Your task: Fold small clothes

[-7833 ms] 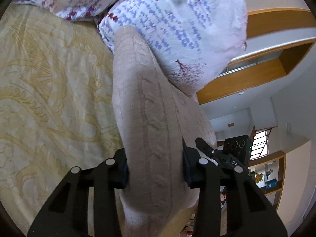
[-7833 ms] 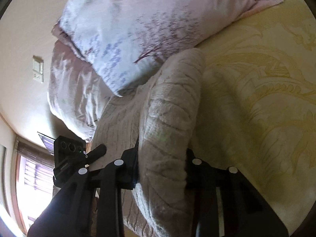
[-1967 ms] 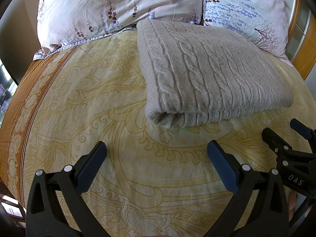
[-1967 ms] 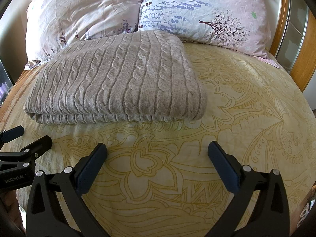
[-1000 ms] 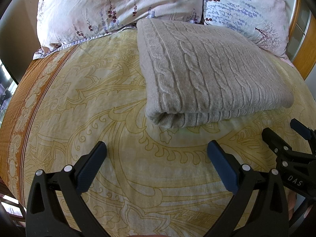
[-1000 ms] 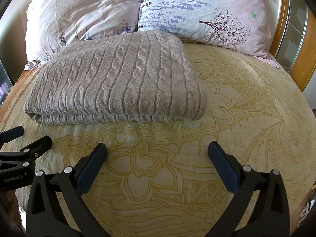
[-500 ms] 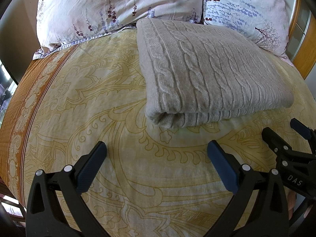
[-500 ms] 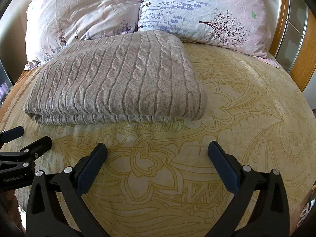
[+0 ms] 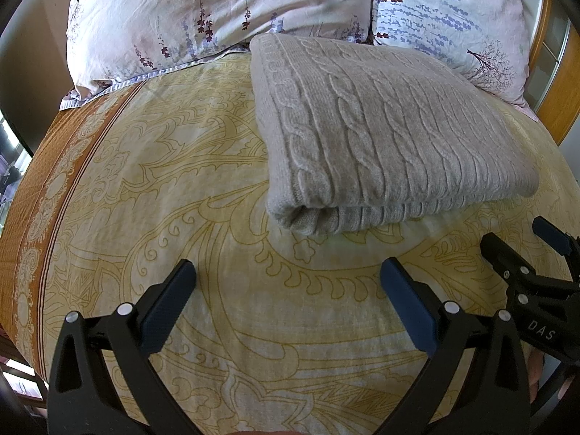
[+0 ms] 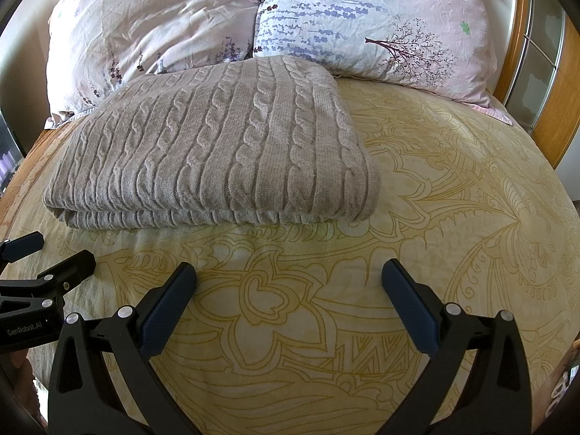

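A beige cable-knit sweater (image 9: pixel 380 137) lies folded into a flat rectangle on the yellow patterned bedspread (image 9: pixel 181 188), its far edge against the pillows. It also shows in the right wrist view (image 10: pixel 217 145). My left gripper (image 9: pixel 286 282) is open and empty, a short way in front of the sweater's near left corner. My right gripper (image 10: pixel 288 282) is open and empty, in front of the sweater's near right edge. The right gripper shows at the right edge of the left view (image 9: pixel 522 250); the left gripper shows at the left edge of the right view (image 10: pixel 47 257).
Two floral pillows (image 10: pixel 362 18) (image 10: pixel 145 25) lean at the head of the bed. A wooden headboard frame (image 10: pixel 565 90) stands at the right. The bedspread's orange border (image 9: pixel 47 166) runs along the left side of the bed.
7.8 s ago both grippers were shut on the sweater and held it up. Now it lies folded on the bed and both grippers are open. Nothing has moved in the last two seconds.
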`<state>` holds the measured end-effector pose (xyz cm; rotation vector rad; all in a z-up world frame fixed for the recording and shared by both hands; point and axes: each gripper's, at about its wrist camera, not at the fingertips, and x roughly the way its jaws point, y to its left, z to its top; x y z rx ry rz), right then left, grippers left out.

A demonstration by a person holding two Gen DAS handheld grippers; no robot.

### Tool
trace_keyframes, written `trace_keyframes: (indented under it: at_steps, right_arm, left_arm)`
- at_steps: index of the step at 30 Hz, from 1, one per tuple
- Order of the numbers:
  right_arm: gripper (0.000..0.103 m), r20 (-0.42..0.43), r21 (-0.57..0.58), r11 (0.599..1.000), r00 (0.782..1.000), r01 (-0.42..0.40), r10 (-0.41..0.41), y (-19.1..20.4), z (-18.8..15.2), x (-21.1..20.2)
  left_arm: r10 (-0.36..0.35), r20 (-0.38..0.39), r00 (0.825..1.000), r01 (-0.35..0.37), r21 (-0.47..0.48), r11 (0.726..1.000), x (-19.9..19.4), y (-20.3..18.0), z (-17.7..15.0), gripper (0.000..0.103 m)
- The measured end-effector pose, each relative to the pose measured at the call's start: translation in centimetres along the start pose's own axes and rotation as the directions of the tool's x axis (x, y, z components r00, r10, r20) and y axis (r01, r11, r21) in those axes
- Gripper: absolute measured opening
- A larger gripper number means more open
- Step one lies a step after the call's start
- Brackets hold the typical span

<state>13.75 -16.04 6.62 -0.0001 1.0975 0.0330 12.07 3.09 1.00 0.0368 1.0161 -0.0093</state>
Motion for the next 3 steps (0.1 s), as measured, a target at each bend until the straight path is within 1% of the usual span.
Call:
trace_keyframes:
  at_steps: [3]
  right_arm:
    - [0.102, 0.000, 0.000, 1.000, 1.000, 0.000, 0.000, 0.01, 0.01, 0.01]
  left_arm:
    - [0.000, 0.000, 1.000, 0.000, 0.000, 1.000, -0.02, 0.01, -0.05, 0.101]
